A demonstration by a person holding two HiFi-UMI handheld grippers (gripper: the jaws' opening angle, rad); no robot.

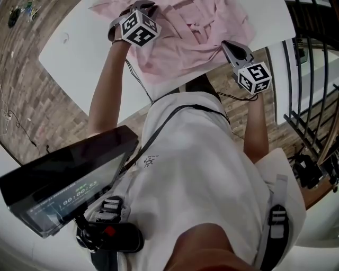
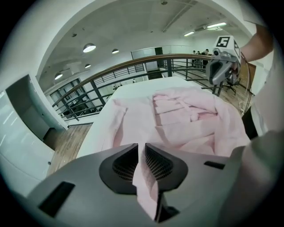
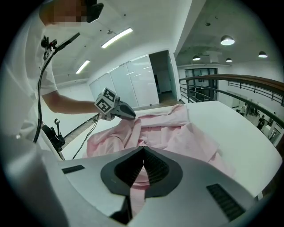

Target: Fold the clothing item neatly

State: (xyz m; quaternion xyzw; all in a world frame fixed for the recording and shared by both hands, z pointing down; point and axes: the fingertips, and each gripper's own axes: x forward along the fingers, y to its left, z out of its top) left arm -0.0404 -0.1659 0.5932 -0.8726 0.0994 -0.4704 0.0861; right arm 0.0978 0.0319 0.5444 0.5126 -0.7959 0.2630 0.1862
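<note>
A pink shirt [image 1: 185,37] lies crumpled on the white table [image 1: 79,47], with its collar and placket folds facing up [image 2: 186,115]. My left gripper [image 1: 140,8] is at the shirt's left side, shut on a fold of the pink fabric that hangs between its jaws [image 2: 143,155]. My right gripper [image 1: 229,46] is at the near right edge of the shirt, shut on a pinch of the same cloth [image 3: 142,170]. Each gripper shows in the other's view: the right gripper [image 2: 220,66] and the left gripper [image 3: 126,113], whose tip touches raised fabric.
The table's near edge [image 1: 132,106] runs just before the person's body. A dark screen device [image 1: 63,180] hangs at the person's chest. A metal railing [image 2: 133,71] with a wooden handrail runs beyond the table, and wooden floor [image 1: 32,106] lies to the left.
</note>
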